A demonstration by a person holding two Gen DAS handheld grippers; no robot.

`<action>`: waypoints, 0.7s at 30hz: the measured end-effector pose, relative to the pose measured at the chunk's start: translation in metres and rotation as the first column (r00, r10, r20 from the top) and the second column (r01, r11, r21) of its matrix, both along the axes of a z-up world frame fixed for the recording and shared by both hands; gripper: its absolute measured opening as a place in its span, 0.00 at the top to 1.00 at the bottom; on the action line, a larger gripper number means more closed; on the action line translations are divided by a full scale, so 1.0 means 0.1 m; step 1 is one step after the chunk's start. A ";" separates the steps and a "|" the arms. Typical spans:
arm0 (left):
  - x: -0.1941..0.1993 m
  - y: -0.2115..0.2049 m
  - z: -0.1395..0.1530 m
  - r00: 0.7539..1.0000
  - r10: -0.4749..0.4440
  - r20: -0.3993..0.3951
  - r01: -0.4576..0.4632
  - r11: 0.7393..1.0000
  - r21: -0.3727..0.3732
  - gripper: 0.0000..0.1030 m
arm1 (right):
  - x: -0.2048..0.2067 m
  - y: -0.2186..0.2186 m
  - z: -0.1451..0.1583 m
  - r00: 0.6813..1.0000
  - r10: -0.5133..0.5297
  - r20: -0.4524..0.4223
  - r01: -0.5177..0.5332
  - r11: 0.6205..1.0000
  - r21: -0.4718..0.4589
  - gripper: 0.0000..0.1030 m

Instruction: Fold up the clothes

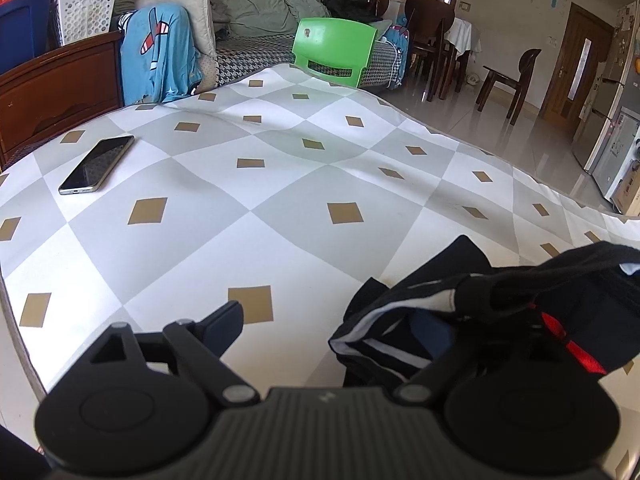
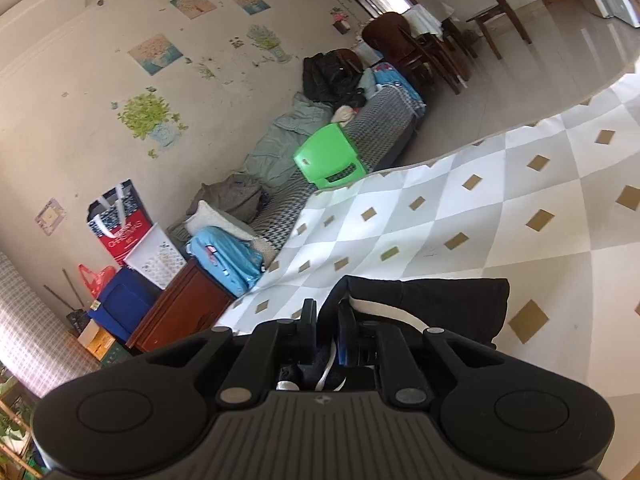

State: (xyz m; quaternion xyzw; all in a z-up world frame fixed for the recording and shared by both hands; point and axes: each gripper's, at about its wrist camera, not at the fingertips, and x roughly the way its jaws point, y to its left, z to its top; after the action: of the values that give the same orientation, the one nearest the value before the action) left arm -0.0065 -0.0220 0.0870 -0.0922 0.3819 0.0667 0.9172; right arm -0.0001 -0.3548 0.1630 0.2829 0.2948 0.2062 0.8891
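Note:
A black garment with white stripes and a red tag (image 1: pixel 500 304) lies bunched at the near right of the table with the grey-and-white checked cloth (image 1: pixel 280 184). My left gripper (image 1: pixel 332 320) is open; its left finger (image 1: pixel 224 320) is bare and the garment drapes over its right finger. In the right wrist view my right gripper (image 2: pixel 326 320) is shut on the black garment (image 2: pixel 424 300), which hangs folded from the jaws above the table (image 2: pixel 460 208).
A phone (image 1: pixel 96 164) lies on the table at the far left. A green plastic chair (image 1: pixel 334 50) stands past the far edge, before a sofa piled with clothes (image 1: pixel 260 12). A wooden cabinet (image 1: pixel 60 88) stands at the left. Dining chairs (image 1: pixel 508 76) stand on the tiled floor.

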 end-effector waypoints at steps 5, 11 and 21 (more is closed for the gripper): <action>0.06 -0.09 -0.08 1.000 -0.002 -0.028 0.002 1.000 0.010 0.04 | 0.18 -0.08 -0.32 0.984 -0.108 -0.144 0.104 0.994 -0.033 0.64; 0.16 -0.13 -0.15 0.999 0.019 -0.033 -0.018 1.000 0.019 0.00 | 0.25 -0.24 -0.40 0.966 -0.187 -0.179 0.187 0.982 -0.018 0.55; 0.35 -0.04 -0.21 0.996 0.061 -0.061 -0.063 0.998 -0.028 0.00 | 0.10 -0.19 -0.11 0.988 -0.157 -0.002 0.155 0.976 -0.156 0.40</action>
State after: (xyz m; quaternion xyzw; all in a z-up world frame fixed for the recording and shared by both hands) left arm 0.0283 -0.0260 0.0660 -0.1157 0.4071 0.0919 0.9013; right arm 0.0096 -0.3740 0.1521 0.2364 0.2930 0.1102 0.9199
